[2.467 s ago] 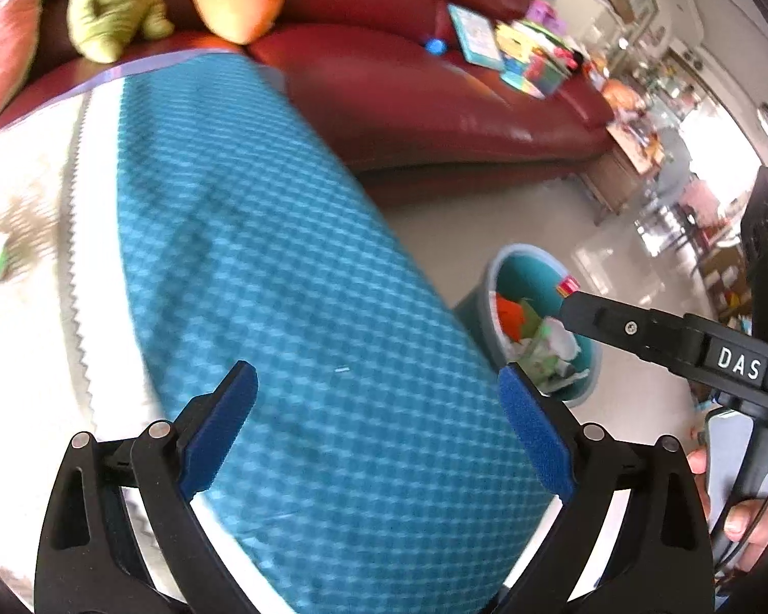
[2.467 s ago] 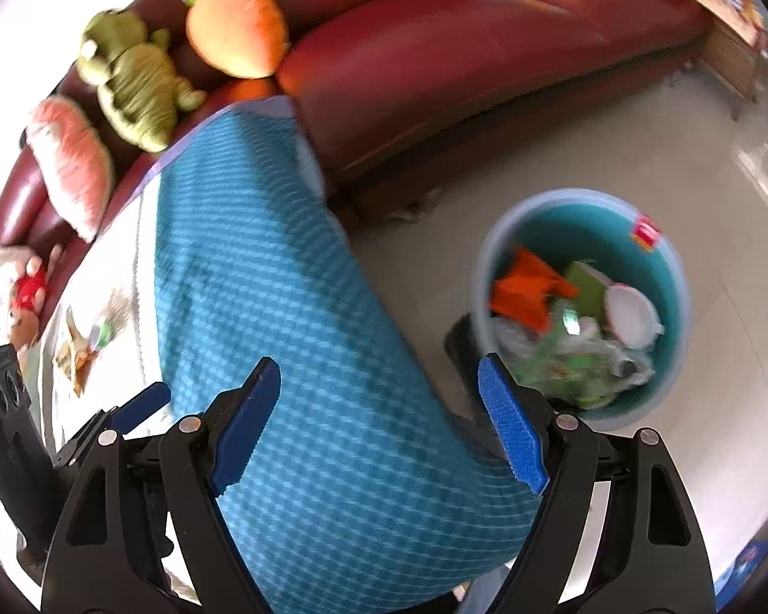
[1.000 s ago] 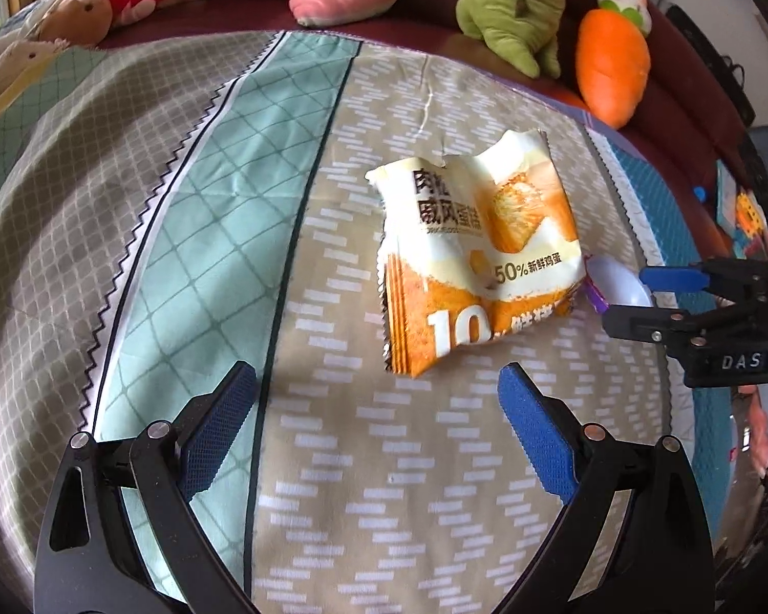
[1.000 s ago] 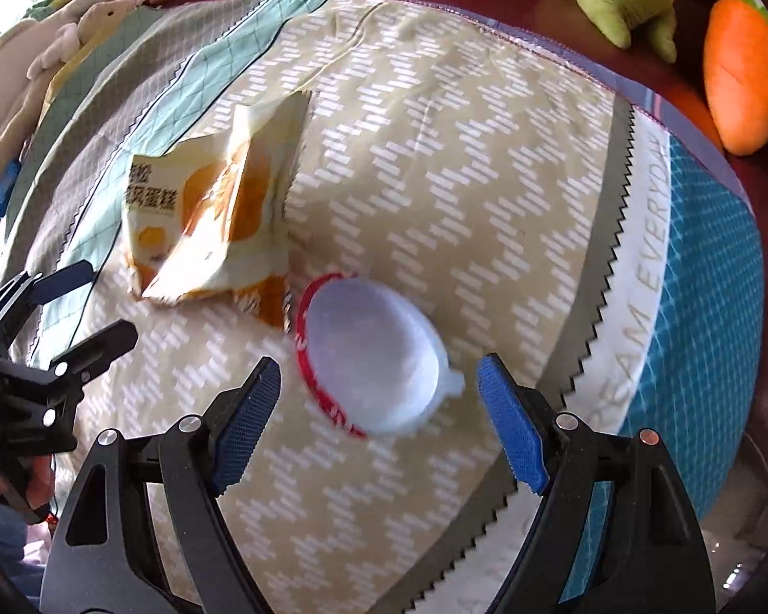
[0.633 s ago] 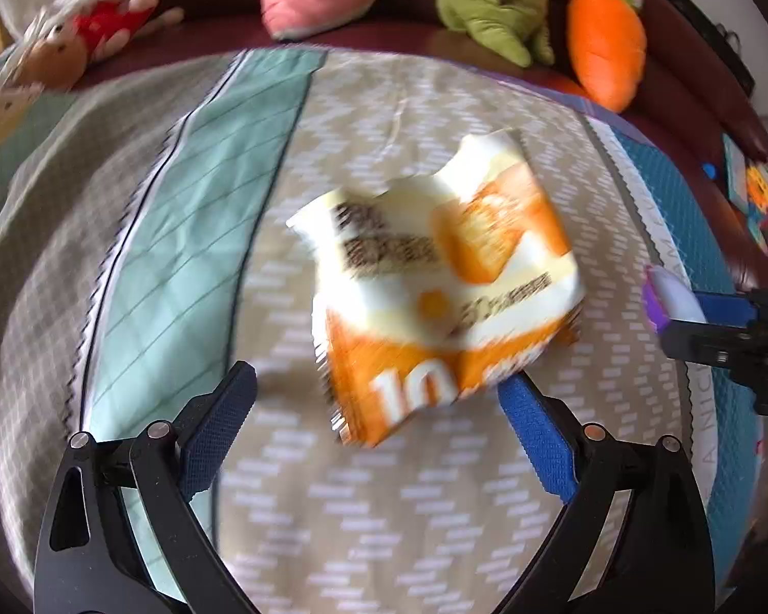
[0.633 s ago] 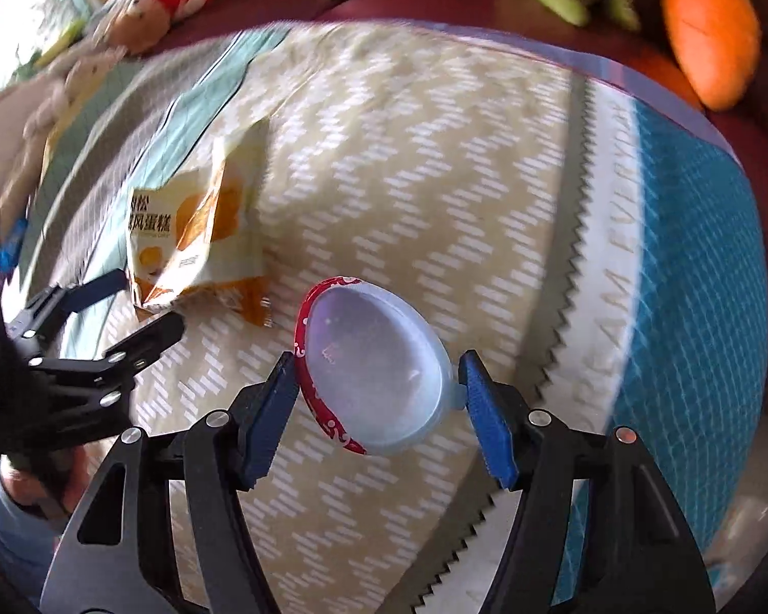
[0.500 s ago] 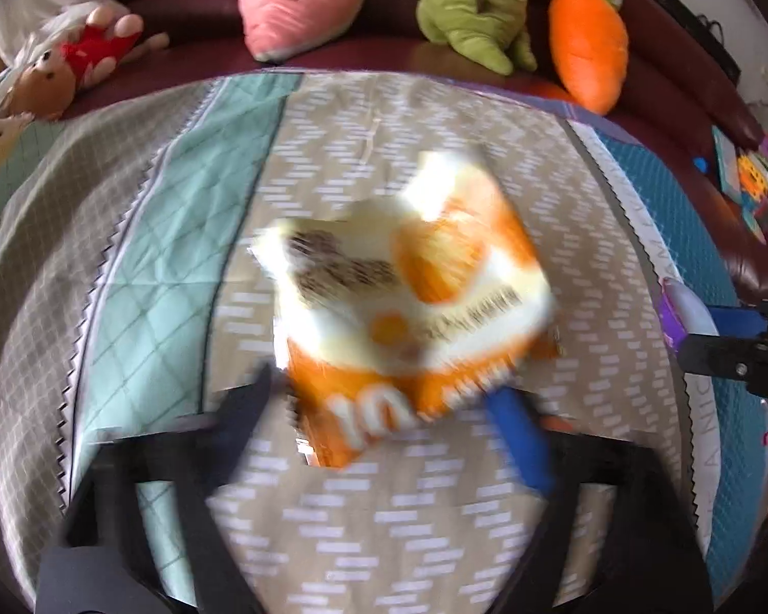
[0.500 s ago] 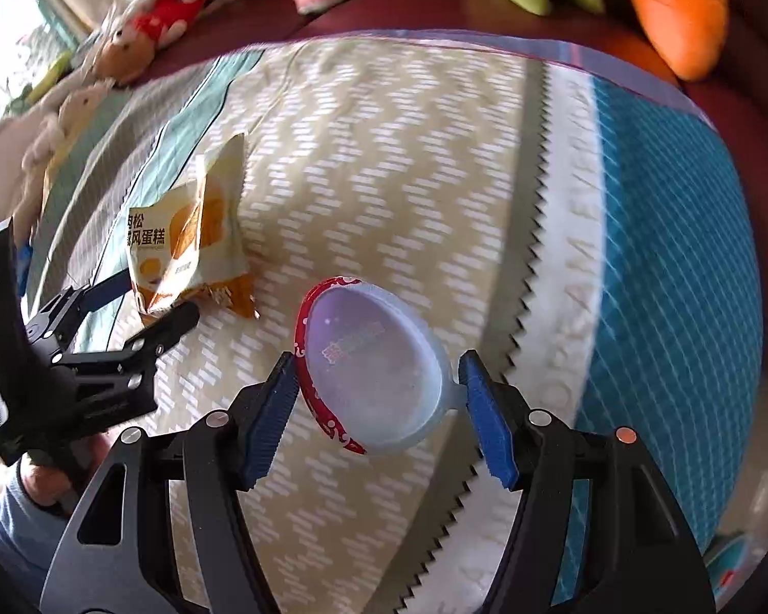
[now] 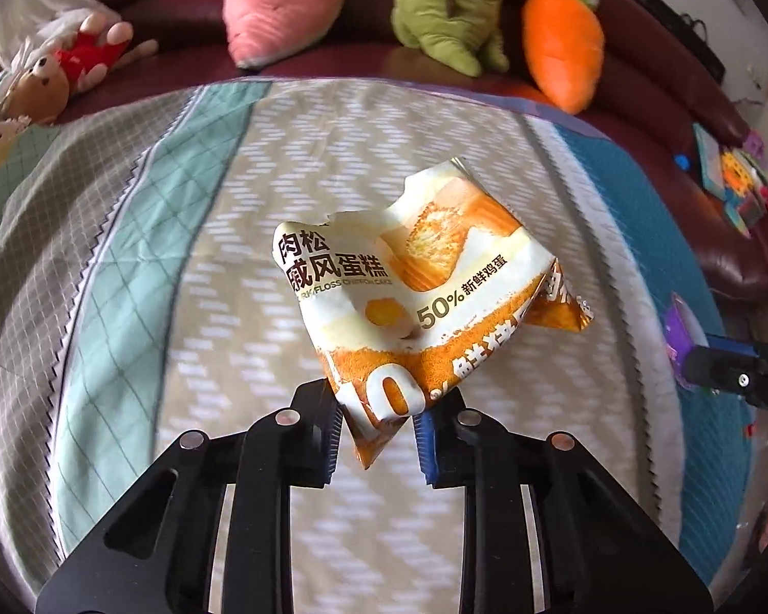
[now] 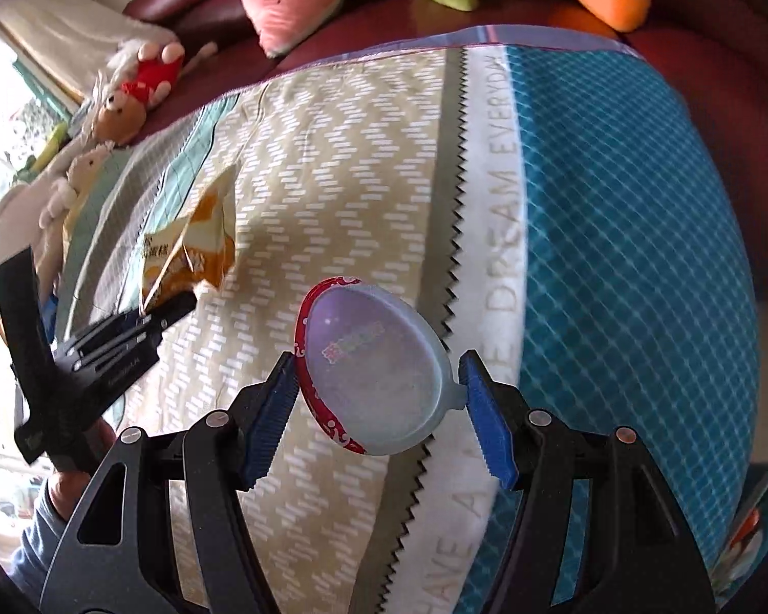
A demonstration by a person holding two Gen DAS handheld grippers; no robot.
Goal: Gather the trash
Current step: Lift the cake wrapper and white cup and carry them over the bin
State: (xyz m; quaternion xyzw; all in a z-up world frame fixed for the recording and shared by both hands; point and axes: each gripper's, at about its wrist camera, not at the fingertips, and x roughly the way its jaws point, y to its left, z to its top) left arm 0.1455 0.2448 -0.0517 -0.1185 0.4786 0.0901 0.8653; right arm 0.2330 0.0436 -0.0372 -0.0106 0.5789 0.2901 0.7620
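My left gripper (image 9: 376,432) is shut on the lower corner of a torn orange-and-cream snack wrapper (image 9: 420,286) and holds it above the patterned quilt (image 9: 205,276). The wrapper also shows in the right wrist view (image 10: 189,250), with the left gripper (image 10: 171,309) below it. My right gripper (image 10: 379,399) is shut on a round plastic cup lid (image 10: 374,373) with a red rim, held off the quilt (image 10: 363,163). The lid's edge and the right gripper (image 9: 691,358) show at the right of the left wrist view.
Plush toys line the dark red sofa behind: a pink one (image 9: 286,0), a green one (image 9: 450,5), an orange carrot (image 9: 563,46) and a small bear (image 9: 41,82). Books and toys (image 9: 737,179) lie on the sofa at right.
Both grippers moved from the bin to the quilt. The left one closed on the wrapper and lifted it; the right one closed on the lid and lifted it.
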